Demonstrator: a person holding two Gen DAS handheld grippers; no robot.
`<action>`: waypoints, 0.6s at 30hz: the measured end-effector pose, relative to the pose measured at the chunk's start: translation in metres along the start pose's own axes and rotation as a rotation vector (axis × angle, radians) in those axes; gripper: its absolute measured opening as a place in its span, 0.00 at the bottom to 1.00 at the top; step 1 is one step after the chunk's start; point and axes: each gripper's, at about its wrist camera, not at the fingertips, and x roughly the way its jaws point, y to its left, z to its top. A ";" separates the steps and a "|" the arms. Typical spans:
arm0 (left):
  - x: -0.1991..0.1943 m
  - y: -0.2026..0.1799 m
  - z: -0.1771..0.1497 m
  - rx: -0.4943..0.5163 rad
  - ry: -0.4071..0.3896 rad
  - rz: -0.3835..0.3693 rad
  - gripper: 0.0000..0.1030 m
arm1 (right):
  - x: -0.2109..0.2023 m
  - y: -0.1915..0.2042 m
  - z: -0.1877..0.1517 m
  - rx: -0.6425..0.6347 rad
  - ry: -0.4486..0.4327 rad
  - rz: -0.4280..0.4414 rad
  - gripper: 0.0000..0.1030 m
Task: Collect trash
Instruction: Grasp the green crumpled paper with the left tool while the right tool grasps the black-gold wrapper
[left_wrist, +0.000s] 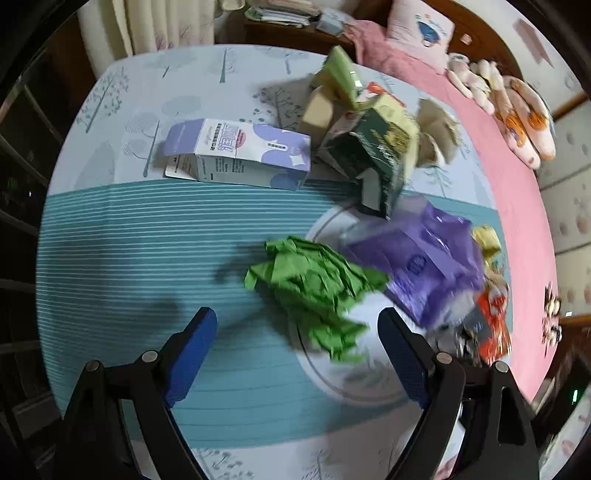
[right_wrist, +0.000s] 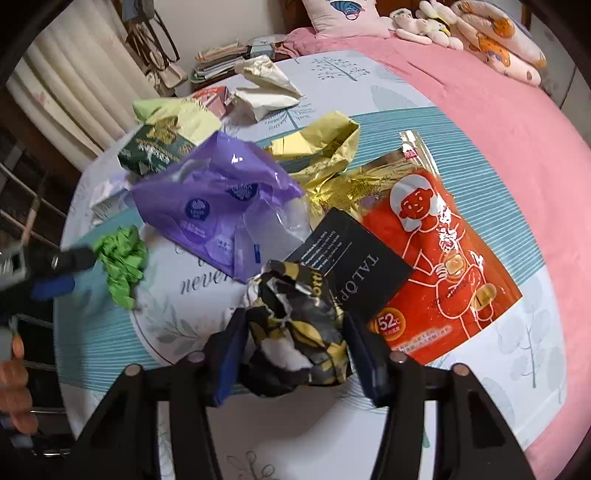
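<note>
Trash lies spread on a patterned cloth on the bed. My left gripper (left_wrist: 297, 317) is open, its blue pads on either side of a crumpled green paper (left_wrist: 314, 288), not closed on it; the paper also shows in the right wrist view (right_wrist: 122, 262). My right gripper (right_wrist: 293, 321) is shut on a crumpled black-and-yellow wrapper (right_wrist: 295, 332). Near it lie a black card (right_wrist: 354, 273), a red snack bag (right_wrist: 439, 266) and a purple plastic bag (right_wrist: 210, 199). The left gripper's fingers (right_wrist: 55, 284) show at the left edge of the right wrist view.
A white-and-purple carton (left_wrist: 240, 155), a dark green box (left_wrist: 373, 158) and cardboard pieces (left_wrist: 325, 107) lie farther back. Gold foil (right_wrist: 317, 147) and a cream bag (right_wrist: 266, 88) lie behind the purple bag. A pink blanket (right_wrist: 498, 110) with pillows is to the right.
</note>
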 end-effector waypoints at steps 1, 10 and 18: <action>0.005 0.000 0.003 -0.009 -0.003 0.007 0.85 | -0.001 0.001 0.000 -0.007 -0.007 -0.007 0.48; 0.037 -0.010 0.014 0.020 0.002 0.056 0.80 | -0.018 0.009 0.006 -0.014 -0.047 0.009 0.44; 0.048 -0.034 0.016 0.075 -0.002 -0.024 0.40 | -0.028 0.009 0.007 -0.003 -0.064 0.049 0.43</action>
